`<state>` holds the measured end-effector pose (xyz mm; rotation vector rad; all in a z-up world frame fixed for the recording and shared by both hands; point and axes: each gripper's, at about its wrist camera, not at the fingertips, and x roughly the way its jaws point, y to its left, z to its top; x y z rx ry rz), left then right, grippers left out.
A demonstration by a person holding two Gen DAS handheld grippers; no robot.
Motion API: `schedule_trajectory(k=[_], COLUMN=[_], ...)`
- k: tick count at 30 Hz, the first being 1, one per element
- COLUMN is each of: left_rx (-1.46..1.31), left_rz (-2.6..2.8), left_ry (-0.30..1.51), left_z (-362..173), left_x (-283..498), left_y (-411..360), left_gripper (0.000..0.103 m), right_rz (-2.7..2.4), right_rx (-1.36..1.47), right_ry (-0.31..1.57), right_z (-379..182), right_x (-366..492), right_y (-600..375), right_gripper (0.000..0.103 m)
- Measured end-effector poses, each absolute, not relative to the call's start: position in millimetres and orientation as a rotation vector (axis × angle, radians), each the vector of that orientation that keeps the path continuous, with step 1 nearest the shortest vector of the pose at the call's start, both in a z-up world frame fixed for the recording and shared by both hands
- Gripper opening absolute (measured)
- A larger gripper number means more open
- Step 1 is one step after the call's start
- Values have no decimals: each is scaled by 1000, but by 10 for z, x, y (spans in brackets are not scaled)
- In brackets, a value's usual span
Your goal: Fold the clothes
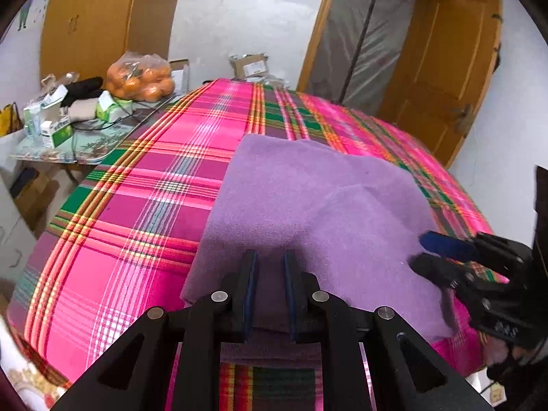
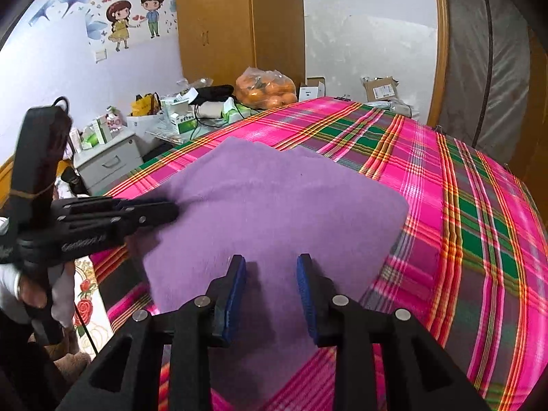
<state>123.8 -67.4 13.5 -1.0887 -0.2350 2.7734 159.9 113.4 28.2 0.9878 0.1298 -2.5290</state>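
A purple fleece cloth (image 1: 308, 198) (image 2: 274, 198) lies folded in a flat, roughly square shape on the pink plaid bed cover (image 1: 137, 205) (image 2: 462, 222). My left gripper (image 1: 270, 260) hovers over the cloth's near edge. It is open with a narrow gap, and only cloth shows beneath. In the right wrist view the left gripper (image 2: 173, 210) has its tips at the cloth's left side, where a small crease shows. My right gripper (image 2: 271, 263) is open wide over the near part of the cloth. In the left wrist view the right gripper (image 1: 423, 251) has its tips at the cloth's right edge.
A cluttered side table (image 1: 85, 147) beside the bed holds a bag of oranges (image 1: 140, 78) (image 2: 265, 90) and small boxes. A white drawer cabinet (image 2: 109, 161) stands at the left, a wooden door (image 1: 445, 68) at the right. A hand (image 2: 30, 291) holds the left gripper's handle.
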Motion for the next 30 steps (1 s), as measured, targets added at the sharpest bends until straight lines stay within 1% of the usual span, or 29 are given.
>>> schedule_trajectory(k=[5,18,30], left_rx=[-1153,-1163,-1160], left_rz=[2820,2830,2905], left_ry=[-172,-165,-153], left_z=[174,168,285], left_x=[1200,1199,1162], left_y=[-565,-551,-657], left_gripper=[16,16,17], right_rz=[-2535,-2546,-2525], right_rx=[965,939,948], right_ry=[118,101,90], right_z=[259,215,203], right_x=[1680,1708,1682], right_y=[1172,1175,1191], right_gripper=[32,33,33])
